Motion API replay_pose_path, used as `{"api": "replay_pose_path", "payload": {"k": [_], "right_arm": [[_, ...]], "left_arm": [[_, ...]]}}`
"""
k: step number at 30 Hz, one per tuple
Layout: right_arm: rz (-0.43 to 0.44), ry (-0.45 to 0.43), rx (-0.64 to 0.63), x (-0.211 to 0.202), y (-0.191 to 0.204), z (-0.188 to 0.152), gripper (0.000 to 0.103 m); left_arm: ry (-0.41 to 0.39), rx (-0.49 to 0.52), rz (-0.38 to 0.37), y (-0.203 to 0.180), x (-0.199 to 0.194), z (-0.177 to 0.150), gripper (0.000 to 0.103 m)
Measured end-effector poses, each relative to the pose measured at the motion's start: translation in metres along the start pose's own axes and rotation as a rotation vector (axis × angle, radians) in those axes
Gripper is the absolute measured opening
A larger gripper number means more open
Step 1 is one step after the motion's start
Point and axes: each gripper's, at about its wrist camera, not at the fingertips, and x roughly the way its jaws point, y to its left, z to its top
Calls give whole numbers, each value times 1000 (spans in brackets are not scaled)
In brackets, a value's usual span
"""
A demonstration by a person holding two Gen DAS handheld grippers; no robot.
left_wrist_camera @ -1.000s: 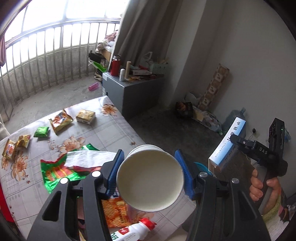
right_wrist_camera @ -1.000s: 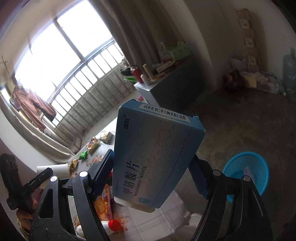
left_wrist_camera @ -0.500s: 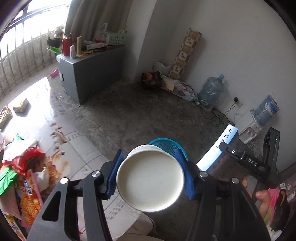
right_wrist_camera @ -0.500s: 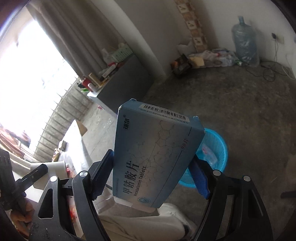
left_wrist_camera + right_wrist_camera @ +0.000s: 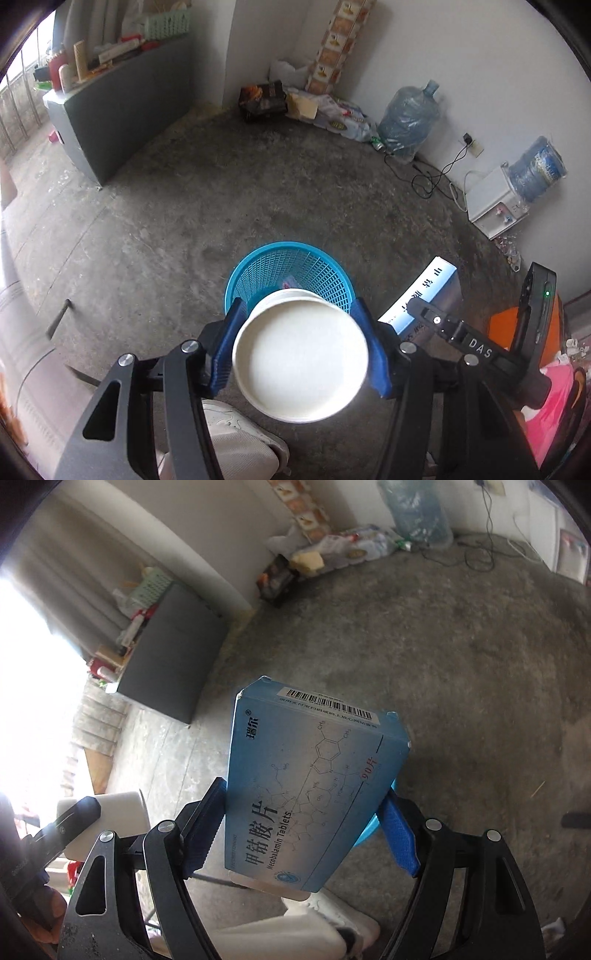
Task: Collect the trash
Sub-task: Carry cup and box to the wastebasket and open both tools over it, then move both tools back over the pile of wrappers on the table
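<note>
I am looking down my left gripper point(image 5: 301, 349) at a white paper cup point(image 5: 301, 356) sitting between its blue pads point(image 5: 373, 360), base toward the lens; the jaws are opening, though the pads still look to be touching the cup's sides, so I call it grasped but loosening. Directly beyond the cup, at twelve o'clock, a blue plastic waste basket point(image 5: 258, 273) is standing on the bare concrete floor point(image 5: 184, 206), with a scrap or two lying in its bottom. At about two o'clock from the cup my right gripper point(image 5: 415, 308) is showing side-on, carrying a blue medicine box point(image 5: 424, 291) just beside the basket's rim. Through the right wrist camera the right gripper point(image 5: 303, 823) is clenched on that tablet box point(image 5: 314, 775), which is standing tilted, barcode end uppermost; the left pad is pressing on its edge, while the right pad's contact is partly hidden behind the box. A sliver of the blue basket point(image 5: 369, 830) is peeking out at four o'clock behind the box, and the cup point(image 5: 118, 819) is showing at nine o'clock in the other gripper. A white shoe point(image 5: 240, 439) is resting on the floor at six o'clock under the left gripper. Along the far wall a water jug point(image 5: 410, 118) is standing at one o'clock, and a grey cabinet point(image 5: 122, 110) at ten o'clock.
</note>
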Motion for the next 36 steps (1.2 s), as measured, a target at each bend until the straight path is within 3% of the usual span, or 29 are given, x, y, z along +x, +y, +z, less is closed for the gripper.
{"api": "replay_pose_path", "payload": {"k": [1,2,7,12,18,22,26,30,36], "right_arm": [[-1,11,17,8,-5,-1,76],[-6,25,43,21,-9,2,78],[-52,126,110,65,-35,0,81],[-23,155,107,61,-40,-19,81],[-8,126,37,28,-30,-38,81],[1,84,-55,10,-14,-47,81],[18,31,-207,-19,20,-60,84],[19,-17,-369,-45,57,-77,90],[-7,-120,-548,-72,103,-106,95]], "left_arm": [[16,-9,17,2,12,4,74],[19,-21,41,2,22,6,76],[29,-57,82,15,44,4,77],[28,-73,83,24,37,-7,77],[-45,-96,55,23,-9,-23,77],[-104,-47,53,17,-49,-40,79],[-134,-6,61,22,-89,-66,81],[-171,15,114,34,-132,-94,81],[-260,-108,151,81,-193,-148,84]]}}
